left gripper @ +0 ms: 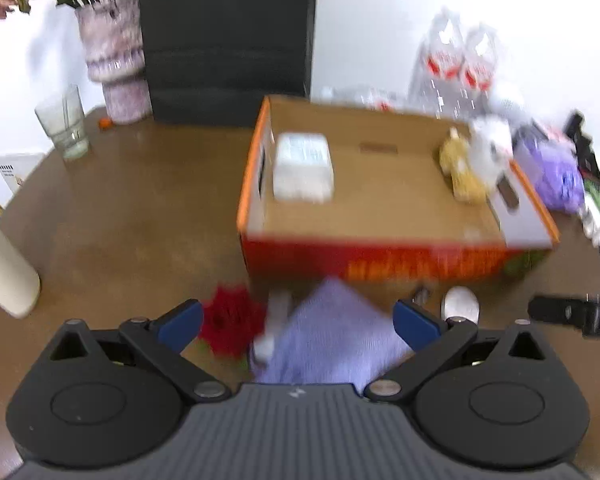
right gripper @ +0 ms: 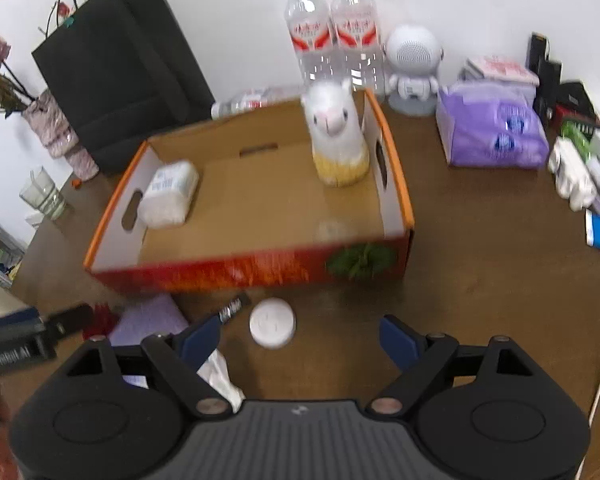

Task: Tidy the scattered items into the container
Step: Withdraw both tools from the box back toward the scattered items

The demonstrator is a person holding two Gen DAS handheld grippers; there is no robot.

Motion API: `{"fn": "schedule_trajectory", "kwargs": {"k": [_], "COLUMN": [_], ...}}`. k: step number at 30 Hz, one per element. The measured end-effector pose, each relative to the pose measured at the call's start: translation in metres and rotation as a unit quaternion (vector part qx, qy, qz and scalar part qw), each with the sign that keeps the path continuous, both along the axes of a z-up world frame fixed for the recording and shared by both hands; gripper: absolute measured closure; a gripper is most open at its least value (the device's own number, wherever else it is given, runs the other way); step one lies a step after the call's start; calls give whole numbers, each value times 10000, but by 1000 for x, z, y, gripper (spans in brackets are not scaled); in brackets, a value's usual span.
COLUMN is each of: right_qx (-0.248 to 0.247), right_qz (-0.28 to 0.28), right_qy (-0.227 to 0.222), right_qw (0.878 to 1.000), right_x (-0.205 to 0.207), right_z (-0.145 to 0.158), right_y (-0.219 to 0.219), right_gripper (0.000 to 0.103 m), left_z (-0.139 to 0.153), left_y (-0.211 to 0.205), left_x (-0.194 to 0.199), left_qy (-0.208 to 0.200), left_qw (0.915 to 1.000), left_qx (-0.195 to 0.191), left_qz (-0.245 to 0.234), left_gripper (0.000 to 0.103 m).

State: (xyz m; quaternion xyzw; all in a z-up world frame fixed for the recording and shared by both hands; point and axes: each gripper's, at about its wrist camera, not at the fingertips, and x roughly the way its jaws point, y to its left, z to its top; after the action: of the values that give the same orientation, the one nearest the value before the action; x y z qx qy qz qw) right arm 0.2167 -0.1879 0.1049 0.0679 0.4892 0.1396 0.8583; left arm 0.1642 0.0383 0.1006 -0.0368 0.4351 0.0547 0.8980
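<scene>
An orange cardboard box (left gripper: 380,256) (right gripper: 236,268) sits mid-table and holds a white tissue pack (left gripper: 303,168) (right gripper: 168,194) and a plush alpaca (right gripper: 336,132) (left gripper: 476,160). In front of it lie a lilac cloth (left gripper: 332,336) (right gripper: 148,320), a red flower (left gripper: 230,320), a white round disc (right gripper: 272,322) (left gripper: 460,304), a small spring-tipped tool (right gripper: 234,308) and crumpled white paper (right gripper: 220,376). My left gripper (left gripper: 298,322) is open, jaws either side of the cloth, just above it. My right gripper (right gripper: 300,340) is open and empty, close behind the disc.
A black bag (right gripper: 116,68), a vase with flowers (left gripper: 114,56), a glass (left gripper: 64,124), water bottles (right gripper: 332,28), a white speaker figure (right gripper: 414,68) and a purple wipes pack (right gripper: 492,128) stand around the box. Clutter lines the right edge.
</scene>
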Motion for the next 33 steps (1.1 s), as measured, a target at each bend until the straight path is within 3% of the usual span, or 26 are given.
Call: {"fn": "schedule_trajectory", "kwargs": {"k": [6,11,15,19,26,28,33], "right_qx": [-143,136,-26,-111,-111,-51,-223], "right_qz": [-10,-131,-122,-17,58,15,-155], "right_qy": [-12,-35,-629,-1135,-2033,-2194,-2677], "right_qw": [9999,9998,9979,9935,9790,9756,9631], "right_x": [-30,-53,-77,-106,-184,-206,-256], "right_z": [-34,-53,-46,-36,-25,-30,-47], "right_y": [-1,-3,2,-1,-40,-50,-54], "right_gripper": [17,17,17,16,6,2,2], "left_z": [-17,-25,-24,-23,-39,-48,-71], "left_y": [-13,-26,-33,-35,-40,-40,-36], "left_x": [-44,-73,-100,-132,-206,-225,-255], "left_qy": [-415,-710,-1266,-1713,-2348,-2448,-2274], "left_qw": [9985,9950,9878,9808,9636,9627,9712], "left_qx": [349,621,898,932,1258,1127,689], "left_qz": [-87,-318,-157,84,220,249,164], "left_gripper": [0,0,0,0,0,0,0]}}
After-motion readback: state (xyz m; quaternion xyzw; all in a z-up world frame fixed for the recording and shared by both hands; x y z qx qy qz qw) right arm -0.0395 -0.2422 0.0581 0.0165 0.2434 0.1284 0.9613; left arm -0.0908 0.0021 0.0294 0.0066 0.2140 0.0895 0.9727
